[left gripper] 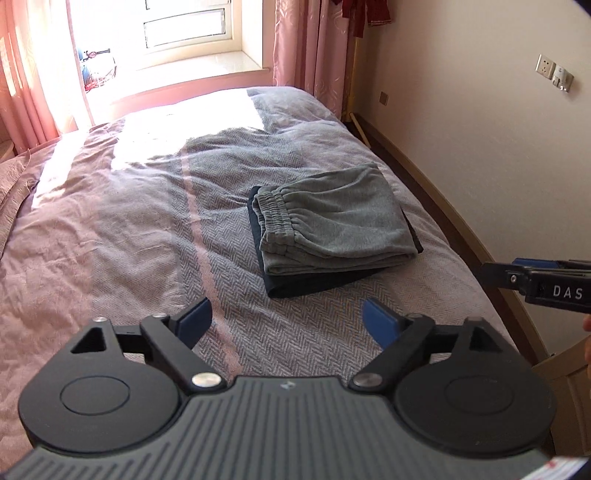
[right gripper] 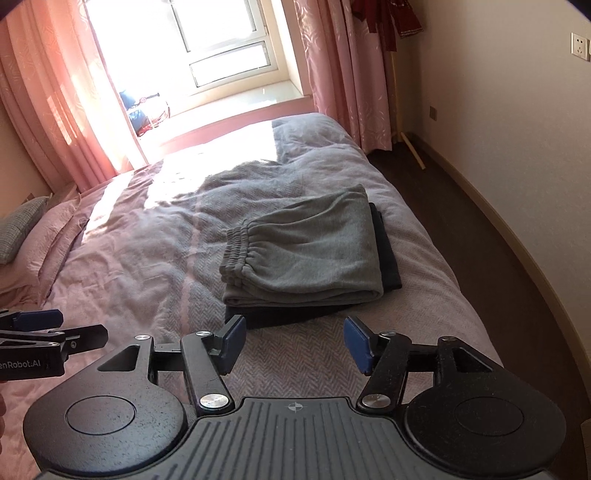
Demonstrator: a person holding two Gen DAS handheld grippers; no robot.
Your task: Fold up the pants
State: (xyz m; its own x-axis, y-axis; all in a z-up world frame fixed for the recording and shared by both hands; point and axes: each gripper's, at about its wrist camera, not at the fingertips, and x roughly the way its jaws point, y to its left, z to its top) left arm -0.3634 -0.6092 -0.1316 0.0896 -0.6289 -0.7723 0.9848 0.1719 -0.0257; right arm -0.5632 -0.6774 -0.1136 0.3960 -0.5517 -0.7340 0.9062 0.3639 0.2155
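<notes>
Sunlight pours through the window at the far end of the bed, washing out the quilt below it. Taking the folded grey pants as the marker: off to their left, pink pillows are piled at the bed's edge, and pink curtains hang beyond them. Nearer to me and left of the pants, the left gripper hovers over the quilt, its blue-padded fingers spread wide with nothing between them. The pants themselves lie in a neat rectangle, elastic waistband turned towards the left, stacked on top of a darker folded garment whose edge shows beneath on the near side. Just on the near side of that stack hangs the right gripper, jaws likewise well apart and empty, clear of the cloth. Right of the pants the bed ends, then a strip of dark floor, then a cream wall bearing a socket.
</notes>
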